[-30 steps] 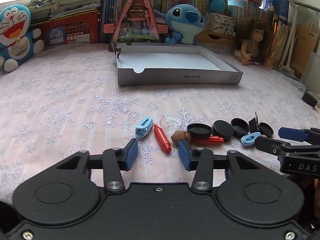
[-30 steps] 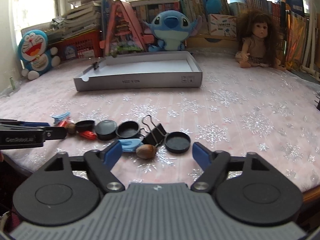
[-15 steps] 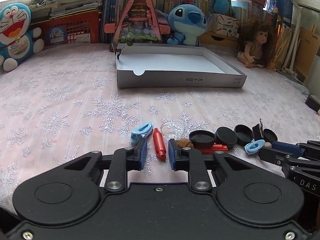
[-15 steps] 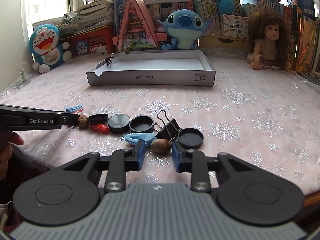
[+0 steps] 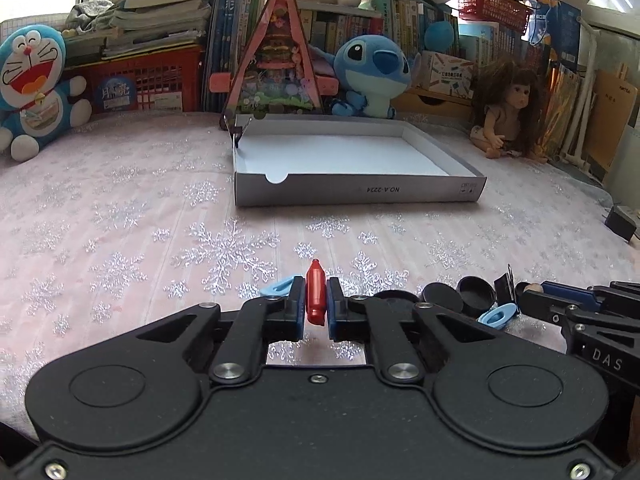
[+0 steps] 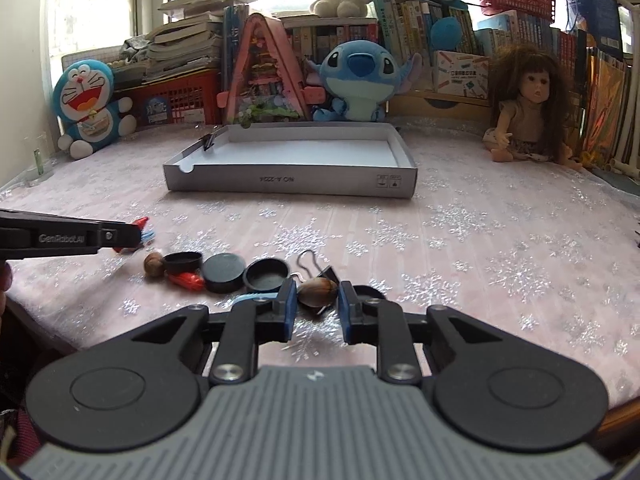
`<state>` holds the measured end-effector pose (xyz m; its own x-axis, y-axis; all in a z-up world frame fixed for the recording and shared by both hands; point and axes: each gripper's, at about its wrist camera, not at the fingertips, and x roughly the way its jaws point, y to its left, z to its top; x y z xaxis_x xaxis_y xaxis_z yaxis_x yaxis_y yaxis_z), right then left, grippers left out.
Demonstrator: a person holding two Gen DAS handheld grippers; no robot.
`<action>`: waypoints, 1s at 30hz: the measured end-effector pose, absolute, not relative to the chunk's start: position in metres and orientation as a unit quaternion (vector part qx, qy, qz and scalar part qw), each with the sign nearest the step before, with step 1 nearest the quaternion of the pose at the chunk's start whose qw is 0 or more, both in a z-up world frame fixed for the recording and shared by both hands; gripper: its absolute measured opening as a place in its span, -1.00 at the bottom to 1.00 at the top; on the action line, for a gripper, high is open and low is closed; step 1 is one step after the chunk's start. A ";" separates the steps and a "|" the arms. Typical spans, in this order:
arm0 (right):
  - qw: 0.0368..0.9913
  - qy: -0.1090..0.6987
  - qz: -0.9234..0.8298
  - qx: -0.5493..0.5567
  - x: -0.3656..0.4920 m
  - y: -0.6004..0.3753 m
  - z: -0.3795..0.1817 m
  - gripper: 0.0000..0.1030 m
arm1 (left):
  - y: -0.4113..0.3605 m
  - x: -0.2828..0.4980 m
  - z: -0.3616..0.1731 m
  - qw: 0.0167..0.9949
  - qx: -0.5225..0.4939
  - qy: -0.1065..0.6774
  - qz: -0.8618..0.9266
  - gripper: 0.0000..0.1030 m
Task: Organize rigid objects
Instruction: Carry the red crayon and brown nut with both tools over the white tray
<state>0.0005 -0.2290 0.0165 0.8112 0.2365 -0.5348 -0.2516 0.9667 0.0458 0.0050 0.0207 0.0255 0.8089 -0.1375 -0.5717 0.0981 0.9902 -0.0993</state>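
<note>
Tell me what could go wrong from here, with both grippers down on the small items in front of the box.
1. The right gripper is closing on a round nut; it could squirt out and roll off the near table edge.
2. The binder clip lies right behind the nut and could get dragged along.
3. The left gripper is shut on the red crayon near its base, so it might pivot on the way to the box.

Along the back I see a Doraemon plush [image 5: 30,80], a Stitch plush [image 5: 372,72] and a doll [image 5: 510,112]. Behind them stand books [image 5: 352,28] and a red basket [image 5: 148,86]. The cloth [image 5: 120,220] is pink with snowflakes.
</note>
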 end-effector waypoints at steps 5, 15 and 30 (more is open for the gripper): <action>0.951 0.284 0.125 -0.002 0.014 -0.240 0.018 -0.49 | 0.028 0.015 0.031 0.951 -0.040 0.302 -0.056 -0.82; 0.954 0.277 0.117 0.005 0.033 -0.252 0.024 -0.49 | 0.037 0.040 0.045 0.952 -0.058 0.296 -0.053 -0.82; 0.961 0.253 0.109 0.005 0.078 -0.262 0.048 -0.49 | 0.049 0.082 0.068 0.956 -0.086 0.275 -0.051 -0.82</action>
<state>0.0785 -0.2617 0.0485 0.8477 0.2120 -0.4863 -0.2073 0.9762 0.0641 0.0816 0.0489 0.0678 0.8433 -0.1460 -0.5173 0.0509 0.9798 -0.1935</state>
